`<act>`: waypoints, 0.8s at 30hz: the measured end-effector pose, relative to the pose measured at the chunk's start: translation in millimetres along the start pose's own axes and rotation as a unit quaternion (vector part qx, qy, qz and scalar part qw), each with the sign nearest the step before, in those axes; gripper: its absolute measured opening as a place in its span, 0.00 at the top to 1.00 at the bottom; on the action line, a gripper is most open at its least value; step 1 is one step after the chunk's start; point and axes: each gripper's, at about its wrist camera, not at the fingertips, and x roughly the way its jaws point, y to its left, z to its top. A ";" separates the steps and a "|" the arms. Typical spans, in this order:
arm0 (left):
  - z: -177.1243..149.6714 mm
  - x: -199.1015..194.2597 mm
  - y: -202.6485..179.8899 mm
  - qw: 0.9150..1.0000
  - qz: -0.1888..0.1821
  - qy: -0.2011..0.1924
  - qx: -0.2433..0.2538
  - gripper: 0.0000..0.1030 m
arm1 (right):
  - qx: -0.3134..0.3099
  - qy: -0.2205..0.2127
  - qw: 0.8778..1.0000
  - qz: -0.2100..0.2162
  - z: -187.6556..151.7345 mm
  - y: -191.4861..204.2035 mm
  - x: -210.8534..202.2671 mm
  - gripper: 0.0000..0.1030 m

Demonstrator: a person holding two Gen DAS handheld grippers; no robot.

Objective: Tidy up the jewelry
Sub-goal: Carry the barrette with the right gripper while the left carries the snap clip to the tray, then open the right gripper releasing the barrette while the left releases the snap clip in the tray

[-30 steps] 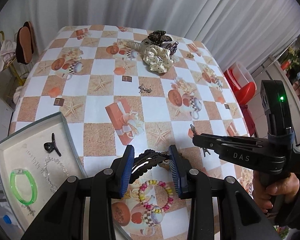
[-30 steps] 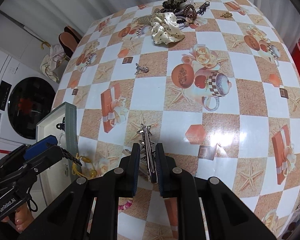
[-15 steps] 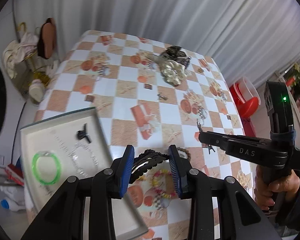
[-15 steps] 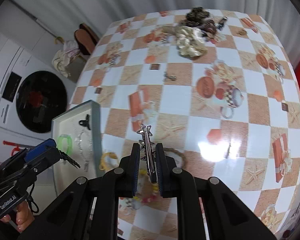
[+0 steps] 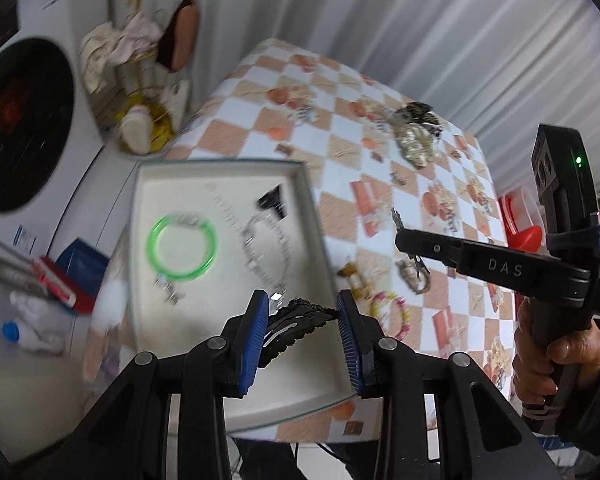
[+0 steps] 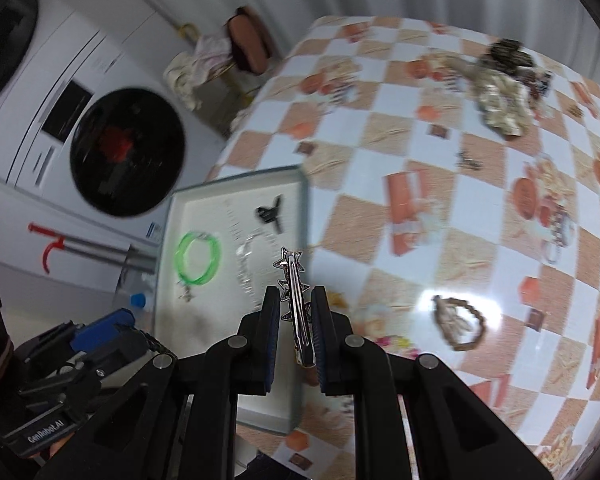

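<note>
My left gripper (image 5: 302, 313) is shut on a black scalloped hair clip (image 5: 296, 320) and hangs over the near part of the white tray (image 5: 312, 200). My right gripper (image 6: 295, 308) is shut on a silver star-studded hair clip (image 6: 296, 292), above the tray's (image 6: 306, 200) right rim. In the tray lie a green bangle (image 5: 182, 248), a silver chain bracelet (image 5: 266, 248) and a small black claw clip (image 5: 274, 202). The right gripper (image 5: 400, 238) also shows in the left wrist view, over the table to the right of the tray.
On the checked tablecloth (image 6: 420, 152) lie a braided bracelet (image 6: 458, 322), a beaded bracelet (image 5: 390, 310), a small charm (image 6: 470, 162) and a pile of scrunchies (image 6: 500, 92) at the far end. A washing machine (image 6: 126, 152) stands left of the table.
Both grippers have swung left from above the tablecloth to above the tray, each still holding its hair clip. The tray now sits near the centre of both views.
</note>
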 end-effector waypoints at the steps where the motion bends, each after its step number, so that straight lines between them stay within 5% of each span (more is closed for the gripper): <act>1: -5.0 0.1 6.9 1.000 0.002 0.003 -0.008 0.60 | -0.007 0.005 1.000 0.003 -0.8 7.1 5.4 0.84; 24: -10.3 84.9 73.2 0.996 0.066 0.034 -0.045 0.60 | -0.052 0.062 0.997 -0.007 15.2 40.8 123.1 0.84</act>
